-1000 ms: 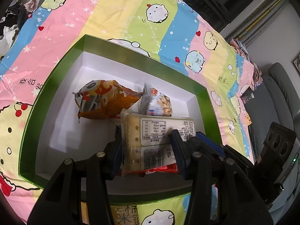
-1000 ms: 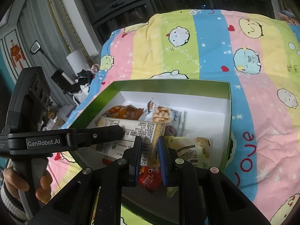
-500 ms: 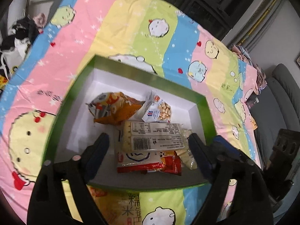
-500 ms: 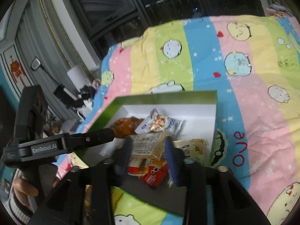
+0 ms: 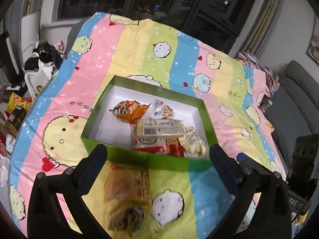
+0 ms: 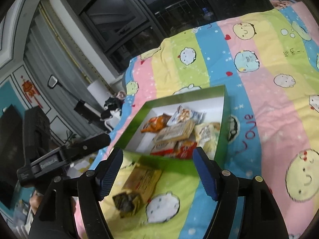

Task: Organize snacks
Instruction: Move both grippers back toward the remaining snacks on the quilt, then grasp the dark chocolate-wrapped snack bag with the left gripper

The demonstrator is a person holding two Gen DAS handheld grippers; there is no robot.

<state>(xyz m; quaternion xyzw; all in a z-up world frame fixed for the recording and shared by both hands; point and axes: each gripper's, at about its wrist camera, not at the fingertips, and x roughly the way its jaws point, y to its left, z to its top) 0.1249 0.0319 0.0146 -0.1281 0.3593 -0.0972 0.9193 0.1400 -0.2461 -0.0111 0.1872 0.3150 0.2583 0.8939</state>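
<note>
the green box (image 5: 148,160) on the striped bedspread (image 5: 127,53) holds the snack packets (image 5: 159,132), heaped toward its right wall. left gripper (image 5: 158,155) and right gripper (image 6: 157,160), jaws just opening, stand apart, empty.

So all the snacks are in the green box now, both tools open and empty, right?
Not all. One packet lies on the bedspread outside the green box, just in front of its near wall; the left wrist view shows it. The rest holds: left tool and right tool are open and empty, jaws just opened.
</note>
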